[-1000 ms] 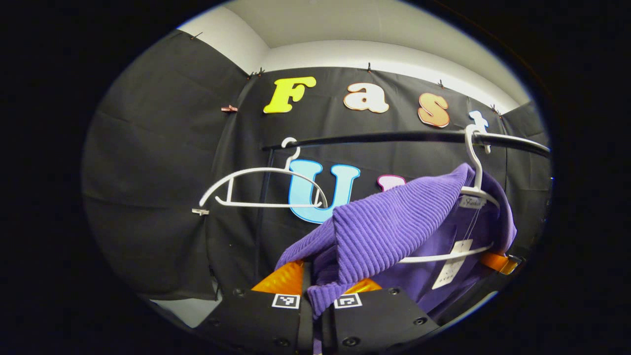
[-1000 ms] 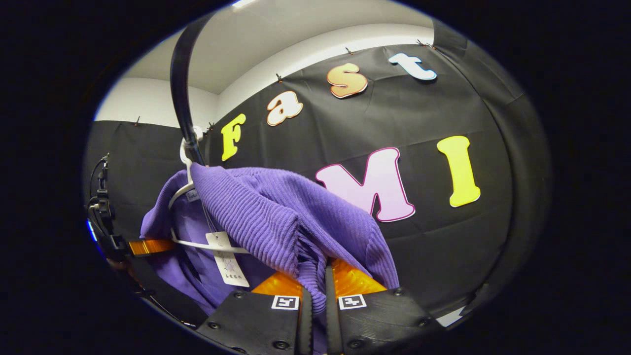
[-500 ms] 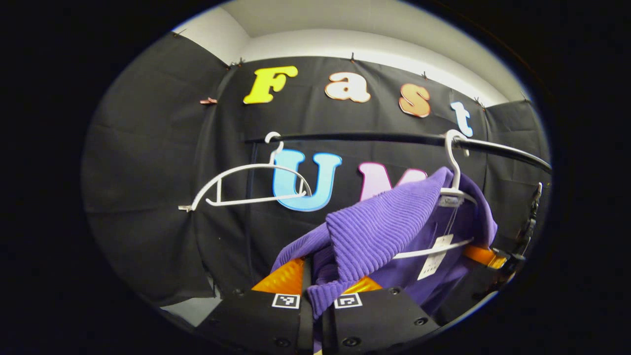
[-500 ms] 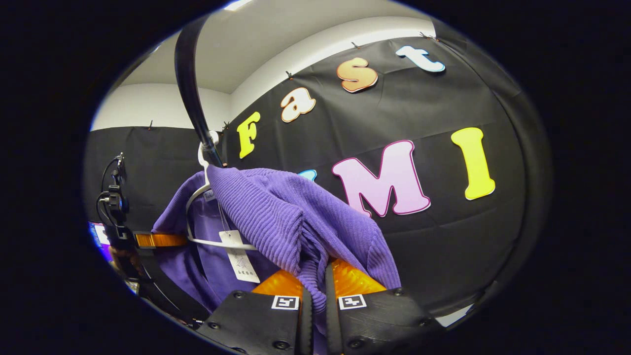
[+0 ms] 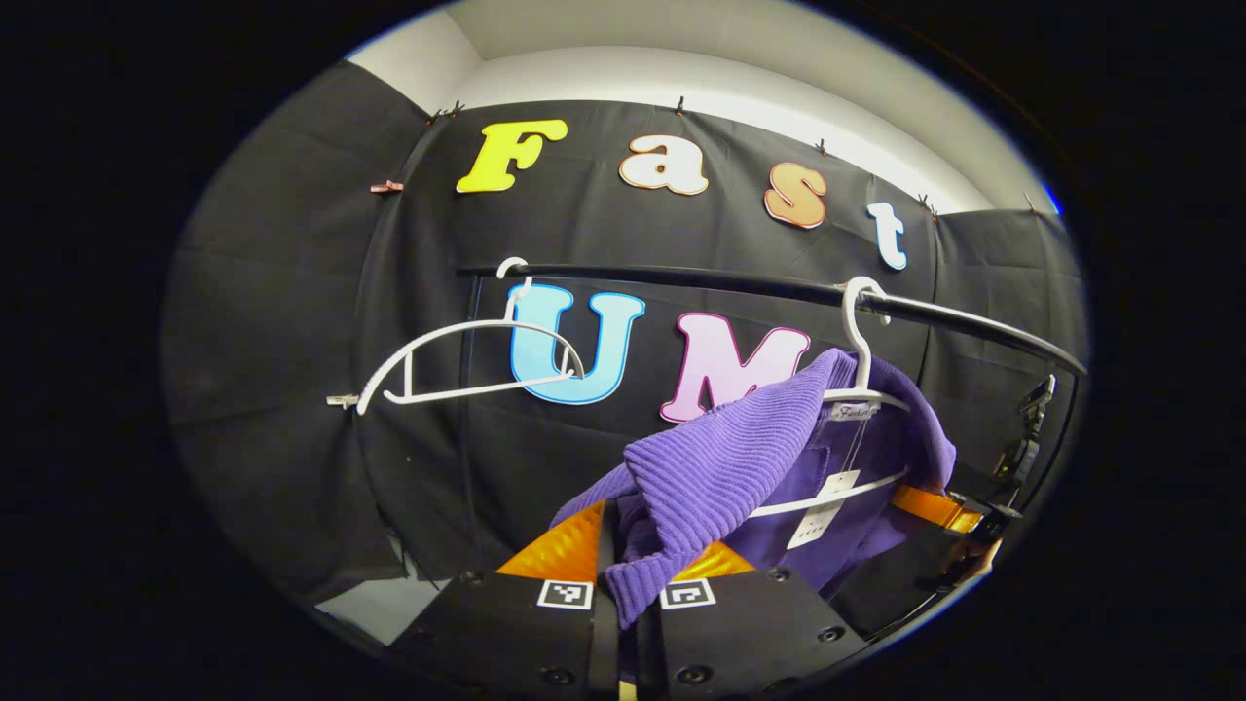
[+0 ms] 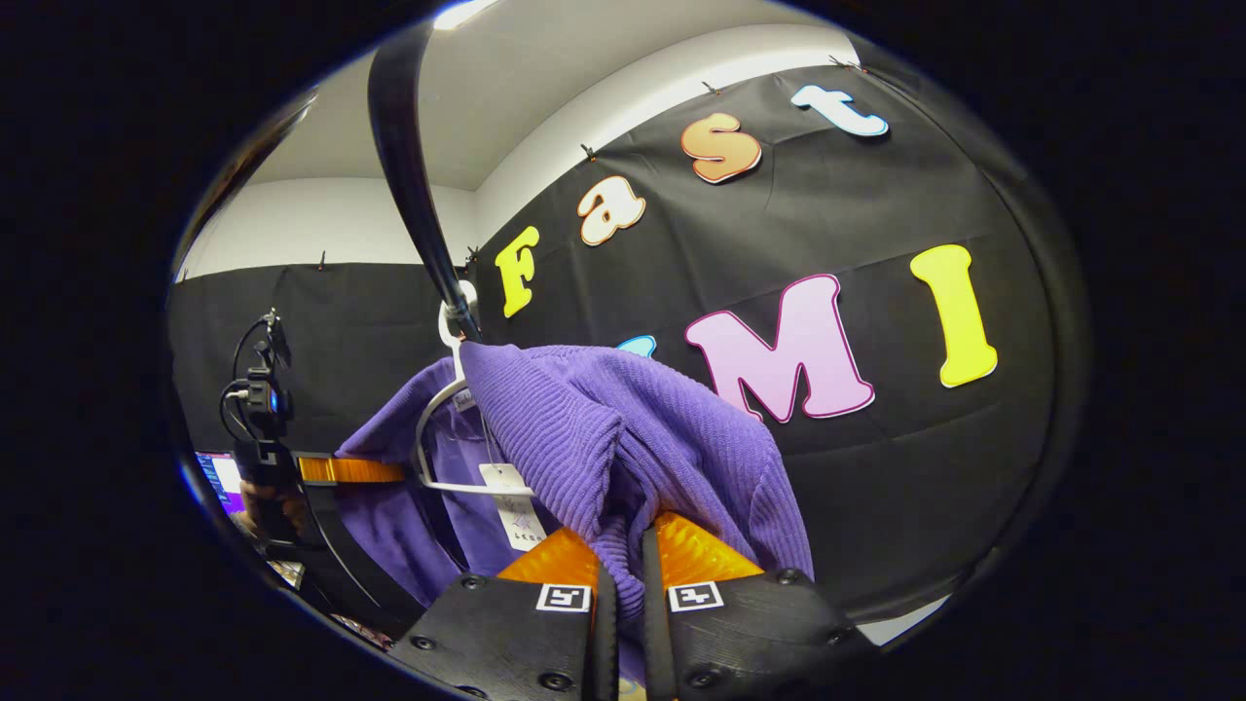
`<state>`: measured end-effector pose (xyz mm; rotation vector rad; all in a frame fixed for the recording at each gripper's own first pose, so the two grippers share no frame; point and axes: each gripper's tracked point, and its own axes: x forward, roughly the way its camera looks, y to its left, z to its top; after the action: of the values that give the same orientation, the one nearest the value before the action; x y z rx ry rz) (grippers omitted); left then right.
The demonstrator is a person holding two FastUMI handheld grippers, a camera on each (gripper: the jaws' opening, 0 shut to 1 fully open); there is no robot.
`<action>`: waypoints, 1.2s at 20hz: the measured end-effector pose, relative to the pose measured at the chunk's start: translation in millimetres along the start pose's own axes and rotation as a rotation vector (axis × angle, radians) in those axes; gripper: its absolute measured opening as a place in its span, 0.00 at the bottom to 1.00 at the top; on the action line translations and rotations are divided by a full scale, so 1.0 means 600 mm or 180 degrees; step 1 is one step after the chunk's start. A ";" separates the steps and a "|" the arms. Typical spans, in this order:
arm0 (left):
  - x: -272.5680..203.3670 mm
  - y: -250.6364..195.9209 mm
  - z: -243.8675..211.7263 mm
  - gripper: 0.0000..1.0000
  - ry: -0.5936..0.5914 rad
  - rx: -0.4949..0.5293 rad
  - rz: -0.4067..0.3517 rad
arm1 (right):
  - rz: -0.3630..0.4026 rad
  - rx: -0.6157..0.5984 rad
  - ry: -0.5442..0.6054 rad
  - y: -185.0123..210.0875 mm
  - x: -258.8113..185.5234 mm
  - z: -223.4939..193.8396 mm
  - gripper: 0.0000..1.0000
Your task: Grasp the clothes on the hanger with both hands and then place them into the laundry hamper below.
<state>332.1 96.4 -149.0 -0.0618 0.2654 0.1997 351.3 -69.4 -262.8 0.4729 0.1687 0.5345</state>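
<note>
I have my left gripper (image 5: 631,560) clamped on one shoulder of the purple sweater (image 5: 740,458), and my right gripper (image 6: 631,555) clamped on the other shoulder; in each gripper view a fold of knit is squeezed tight between my two fingers at 6 o'clock. I hold both shoulders, I judge, so that the garment can come off its white hanger (image 5: 857,389) evenly instead of dragging one side and snagging.

The sweater is up on the black rail (image 5: 779,287), its collar draped at the hanger's neck, toward 3 o'clock in the left gripper view and toward 10 o'clock in the right gripper view. A paper tag (image 6: 514,506) dangles inside the neckline. The shoulders are pulled outward toward me, so the cloth slopes from the hook down into my fingers.

The knit is soft, thickly ribbed, and bunches into rounded folds where I pinch it. The hanger is thin, smooth plastic with a curved top and a straight lower bar. A second, bare hanger (image 5: 467,365) of the same kind hangs at 9 o'clock on the rail, well apart from the sweater. The rail is a glossy round tube.
</note>
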 end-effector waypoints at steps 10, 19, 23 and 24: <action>0.008 0.019 0.020 0.11 -0.0065 -0.0025 0.0108 | 0.0181 0.0072 0.0040 0.030 -0.016 -0.007 0.14; 0.092 0.097 0.125 0.09 -0.0544 0.0500 0.0298 | 0.0386 0.0293 -0.0612 0.016 0.022 0.105 0.14; 0.159 0.142 0.069 0.11 -0.0214 0.0494 0.0271 | 0.0463 0.0341 -0.0739 0.021 0.036 0.128 0.14; 0.169 0.140 0.050 0.09 -0.0139 0.0442 0.0194 | 0.0454 0.0390 -0.0809 0.017 0.041 0.137 0.10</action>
<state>418.6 200.1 -149.9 0.0882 0.2372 0.2424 390.2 -80.7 -186.4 0.6710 -0.0770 0.6003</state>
